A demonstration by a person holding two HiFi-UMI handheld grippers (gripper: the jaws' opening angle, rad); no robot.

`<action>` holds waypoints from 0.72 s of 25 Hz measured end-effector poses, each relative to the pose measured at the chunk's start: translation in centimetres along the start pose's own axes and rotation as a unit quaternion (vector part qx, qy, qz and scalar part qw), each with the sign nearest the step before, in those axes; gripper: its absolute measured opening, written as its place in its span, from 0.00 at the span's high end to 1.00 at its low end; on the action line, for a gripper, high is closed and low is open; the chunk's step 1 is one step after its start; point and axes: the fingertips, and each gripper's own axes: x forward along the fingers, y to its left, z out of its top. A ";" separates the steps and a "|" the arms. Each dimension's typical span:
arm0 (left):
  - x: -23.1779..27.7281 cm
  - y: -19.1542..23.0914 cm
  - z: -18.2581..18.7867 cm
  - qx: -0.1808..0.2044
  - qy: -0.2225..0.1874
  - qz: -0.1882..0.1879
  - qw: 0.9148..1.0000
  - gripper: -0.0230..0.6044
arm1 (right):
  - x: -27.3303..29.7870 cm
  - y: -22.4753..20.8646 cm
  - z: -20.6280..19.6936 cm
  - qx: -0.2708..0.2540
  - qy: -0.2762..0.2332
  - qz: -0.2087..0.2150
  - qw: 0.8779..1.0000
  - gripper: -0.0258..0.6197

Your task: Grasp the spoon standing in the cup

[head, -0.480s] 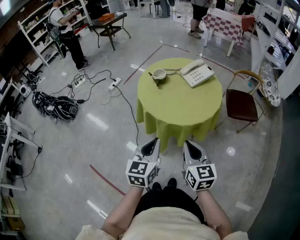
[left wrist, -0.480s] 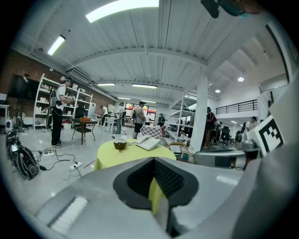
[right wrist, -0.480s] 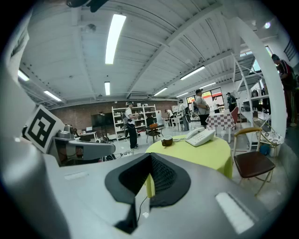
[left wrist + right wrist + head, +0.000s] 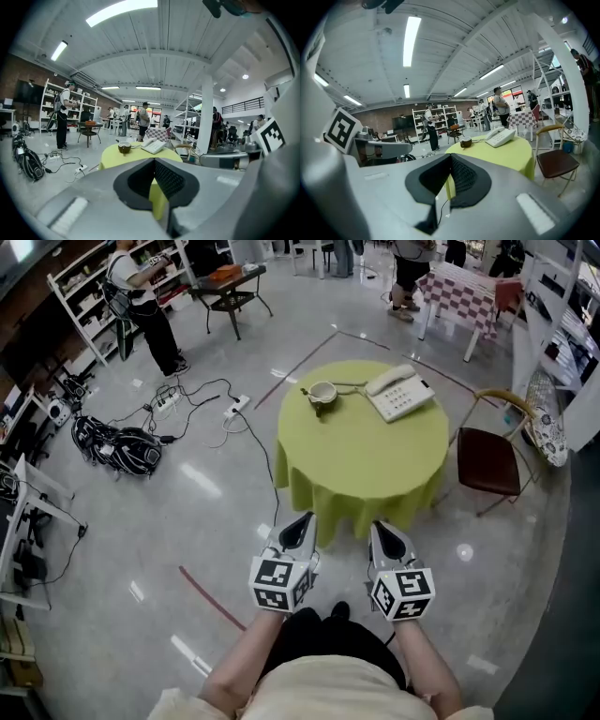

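Left gripper (image 4: 302,521) and right gripper (image 4: 387,529): fingers closed, nothing in them, both well short of the round bench under a yellow-green cloth (image 4: 366,456). Small dark cup with a white inside (image 4: 322,392) sits on the far side, near a white desk telephone (image 4: 398,392). Thin spoon (image 4: 307,389) pokes out on the cup's left. Likely light, stiff and slick. Pinch the handle high, clear of the rim, or the cup may tip.

Bright ceiling strips (image 4: 121,11) — glare on the floor (image 4: 192,482); fisheye-warped edges.
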 end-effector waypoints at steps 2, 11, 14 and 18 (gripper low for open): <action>0.3 0.2 0.4 -0.002 -0.007 0.009 1.000 0.96 | 0.1 -0.4 0.4 -0.001 -0.004 0.003 1.000 0.96; 2.3 1.6 1.6 -0.007 -0.008 0.021 1.000 0.92 | 1.7 -1.9 0.7 0.008 0.000 0.007 1.000 0.96; 3.4 2.3 1.4 -0.010 -0.004 0.024 1.000 0.88 | 2.7 -2.1 0.5 0.009 0.000 0.012 1.000 0.96; 5.5 3.5 1.0 -0.016 0.003 0.022 1.000 0.85 | 4.6 -2.9 0.7 0.014 0.001 0.012 1.000 0.96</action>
